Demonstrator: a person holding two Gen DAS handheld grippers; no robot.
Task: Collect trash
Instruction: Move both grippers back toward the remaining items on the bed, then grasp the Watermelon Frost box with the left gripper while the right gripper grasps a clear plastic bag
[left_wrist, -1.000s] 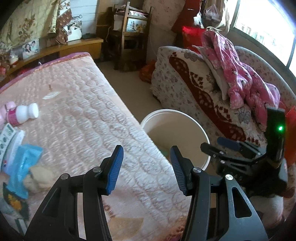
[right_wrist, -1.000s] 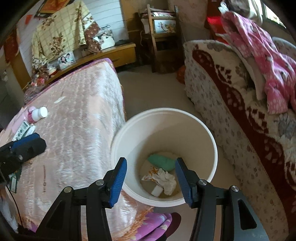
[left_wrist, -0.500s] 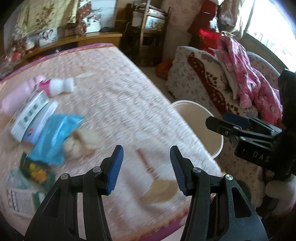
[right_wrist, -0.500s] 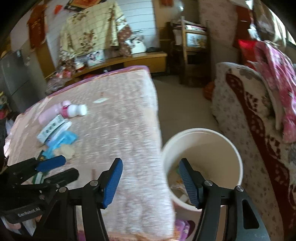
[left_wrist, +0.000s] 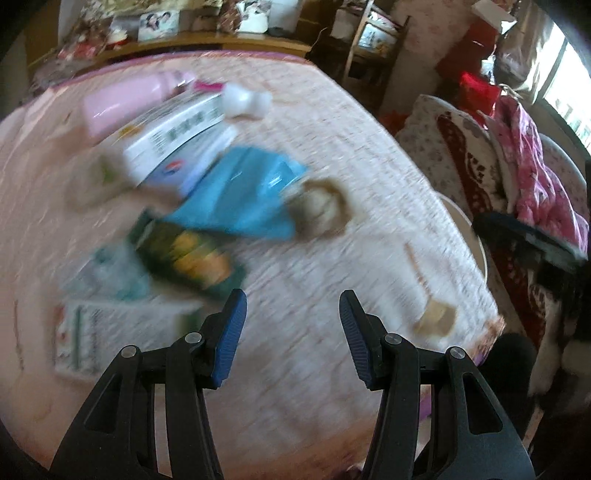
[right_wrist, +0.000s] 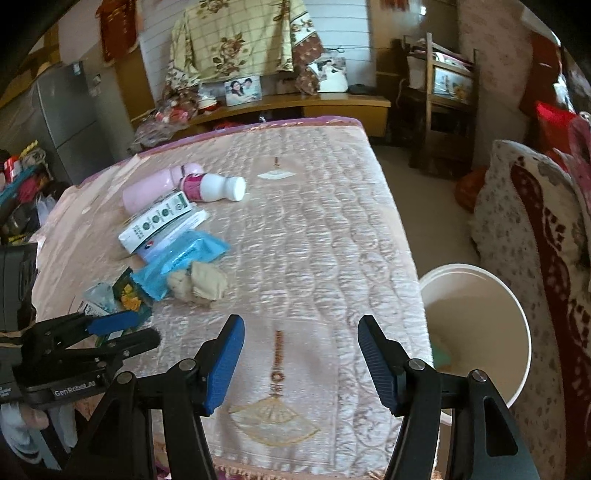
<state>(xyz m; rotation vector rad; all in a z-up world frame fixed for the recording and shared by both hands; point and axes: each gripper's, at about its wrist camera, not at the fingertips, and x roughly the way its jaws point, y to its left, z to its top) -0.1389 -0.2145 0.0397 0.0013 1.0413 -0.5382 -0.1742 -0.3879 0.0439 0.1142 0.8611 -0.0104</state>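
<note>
Trash lies in a heap on the pink quilted bed (right_wrist: 314, 221): a blue wrapper (right_wrist: 181, 254), a crumpled beige tissue (right_wrist: 199, 284), a dark green snack packet (right_wrist: 129, 295), a white box (right_wrist: 155, 221), a pink bottle (right_wrist: 151, 188) and a white bottle (right_wrist: 214, 186). My left gripper (left_wrist: 291, 299) hangs open and empty just short of the green packet (left_wrist: 188, 258) and blue wrapper (left_wrist: 240, 199); this view is blurred. My right gripper (right_wrist: 301, 325) is open and empty over the bed's near end. A white bucket (right_wrist: 476, 306) stands on the floor beside the bed.
A patterned sofa (right_wrist: 535, 229) with pink clothes stands right of the bucket, with a strip of floor between it and the bed. A wooden shelf (right_wrist: 295, 103) with photos and a wooden chair (right_wrist: 443, 96) stand beyond the bed. A grey fridge (right_wrist: 62, 118) stands far left.
Both grippers swung left, away from the bucket and over the bed. The trash heap now fills the left wrist view. The right jaws stand a little wider.
</note>
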